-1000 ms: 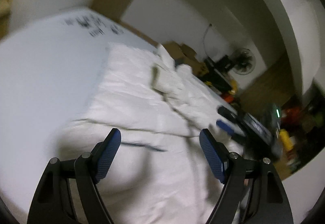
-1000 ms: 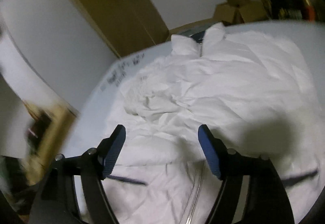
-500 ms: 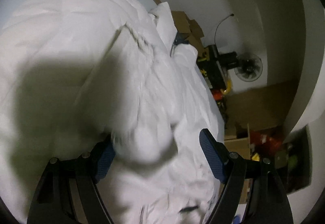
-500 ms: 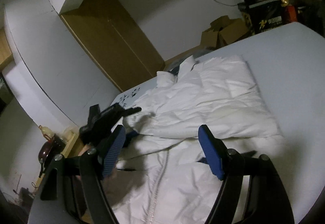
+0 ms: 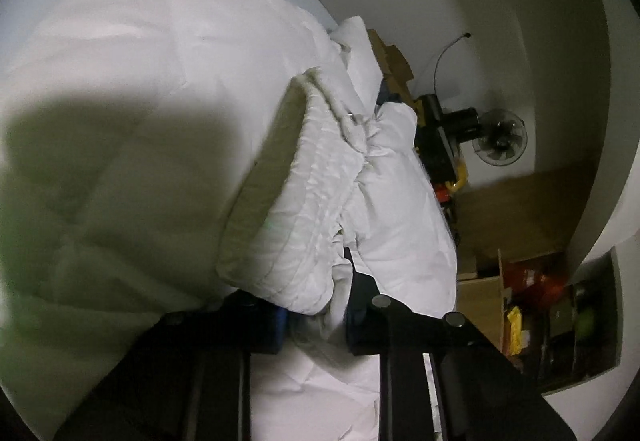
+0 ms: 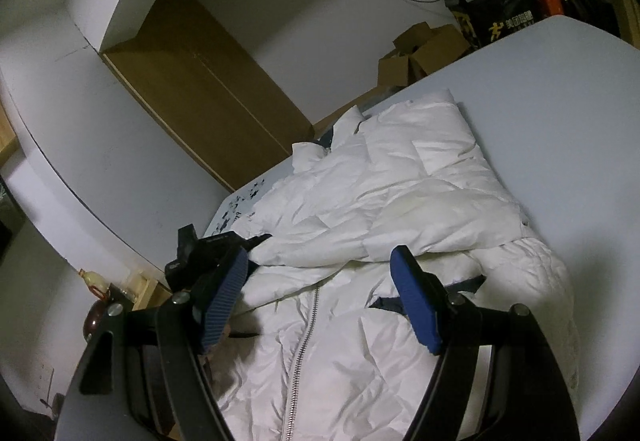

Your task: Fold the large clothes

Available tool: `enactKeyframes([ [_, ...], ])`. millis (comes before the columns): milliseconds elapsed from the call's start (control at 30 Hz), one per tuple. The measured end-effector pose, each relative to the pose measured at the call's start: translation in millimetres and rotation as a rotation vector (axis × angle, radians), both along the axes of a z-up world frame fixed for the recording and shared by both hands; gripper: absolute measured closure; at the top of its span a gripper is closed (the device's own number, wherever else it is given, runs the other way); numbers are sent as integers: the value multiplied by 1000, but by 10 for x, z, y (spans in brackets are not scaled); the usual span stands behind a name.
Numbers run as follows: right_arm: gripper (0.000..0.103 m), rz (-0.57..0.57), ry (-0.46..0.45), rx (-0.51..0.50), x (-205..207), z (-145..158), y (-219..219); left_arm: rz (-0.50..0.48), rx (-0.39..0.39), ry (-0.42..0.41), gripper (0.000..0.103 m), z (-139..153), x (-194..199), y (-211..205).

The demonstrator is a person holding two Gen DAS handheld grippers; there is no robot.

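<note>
A large white puffer jacket (image 6: pixel 400 209) lies on a white table (image 6: pixel 560 89), its zipper (image 6: pixel 300 353) running toward me and its collar at the far end. My left gripper (image 5: pixel 314 325) is shut on a fold of the jacket's sleeve (image 5: pixel 304 225), close to the camera. In the right wrist view the left gripper (image 6: pixel 208 253) shows at the jacket's left edge. My right gripper (image 6: pixel 320 301) is open and empty, held above the lower front of the jacket.
Cardboard boxes (image 6: pixel 420 57) and a dark printed box (image 6: pixel 496 17) stand behind the table, with a fan (image 5: pixel 500 137) by the wall. A brown wooden door (image 6: pixel 208 89) is at the back left. Black marks (image 6: pixel 240 209) are on the table's far left.
My left gripper has closed on the jacket's sleeve fold, which now fills its view. My right gripper has risen and pulled back, staying open.
</note>
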State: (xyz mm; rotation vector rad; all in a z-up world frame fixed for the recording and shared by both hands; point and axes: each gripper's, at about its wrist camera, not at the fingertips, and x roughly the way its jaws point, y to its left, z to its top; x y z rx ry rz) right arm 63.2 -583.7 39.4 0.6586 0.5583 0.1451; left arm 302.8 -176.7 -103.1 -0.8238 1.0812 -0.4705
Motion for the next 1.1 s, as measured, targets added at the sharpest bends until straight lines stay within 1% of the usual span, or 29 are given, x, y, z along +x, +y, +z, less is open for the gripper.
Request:
enactKeyframes([
  [100, 28, -7, -14, -5, -64, 64, -8, 35, 37, -48, 87, 106, -104, 42],
  [167, 28, -14, -30, -10, -116, 108, -25, 70, 40, -53, 86, 100, -114, 112],
  [200, 28, -17, -34, -15, -141, 125, -30, 83, 44, -37, 82, 66, -94, 153],
  [233, 28, -20, -35, -24, -159, 132, -36, 77, 33, -13, 81, 12, -69, 178],
  [267, 28, -24, -30, -38, -173, 127, -40, 48, 6, 29, 80, -52, -27, 173],
  [300, 28, -28, -12, -51, -174, 106, -51, 18, -18, 63, 80, -98, 4, 165],
  [333, 24, -25, 17, -57, -173, 65, -71, -1, -40, 85, 80, -103, 19, 171],
  [367, 17, -18, 36, -57, -176, 28, -89, -20, -57, 109, 77, -91, 19, 185],
  [400, 15, -2, 72, -51, -190, -35, -137, -36, -76, 118, 77, -56, -16, 214],
  [467, 13, 7, 123, -29, -244, -134, -255, -50, -97, 80, 75, 104, -183, 324],
  [533, 13, -2, 176, 13, -324, -230, -413, -80, -95, 20, 65, 292, -404, 424],
  [567, 13, -4, 204, 47, -376, -288, -515, -97, -86, -16, 54, 396, -559, 513],
  [600, 13, -13, 223, 91, -453, -345, -638, -115, -66, -56, 38, 511, -751, 619],
  [633, 13, -21, 242, 126, -525, -396, -740, -132, -39, -85, 31, 598, -922, 716],
  [667, 13, -22, 280, 151, -607, -465, -845, -151, -21, -119, 20, 675, -1116, 837],
  [700, 13, -22, 323, 153, -672, -530, -911, -168, -4, -141, 15, 719, -1324, 987],
  [733, 13, -24, 357, 138, -717, -579, -940, -181, 32, -142, 15, 729, -1505, 1126],
  [767, 13, -28, 398, 111, -769, -639, -965, -189, 52, -130, 15, 712, -1627, 1236],
  [800, 13, -29, 446, 89, -820, -719, -1000, -184, 77, -97, 15, 661, -1774, 1380],
  [833, 13, -28, 491, 93, -872, -816, -1045, -173, 100, -60, 15, 601, -1902, 1503],
  [867, 13, -18, 526, 118, -915, -909, -1087, -164, 108, -21, 15, 515, -2012, 1645],
  [900, 13, -8, 545, 143, -938, -968, -1117, -156, 118, 14, 15, 430, -2115, 1774],
  [967, 13, 0, 568, 185, -985, -1075, -1180, -130, 163, 79, 15, 305, -2256, 1969],
  [1033, 13, 24, 560, 208, -985, -1125, -1203, -93, 189, 96, 15, 192, -2362, 2117],
  [1100, 13, 13, 570, 218, -981, -1196, -1212, -82, 183, 112, 15, 88, -2348, 2171],
])
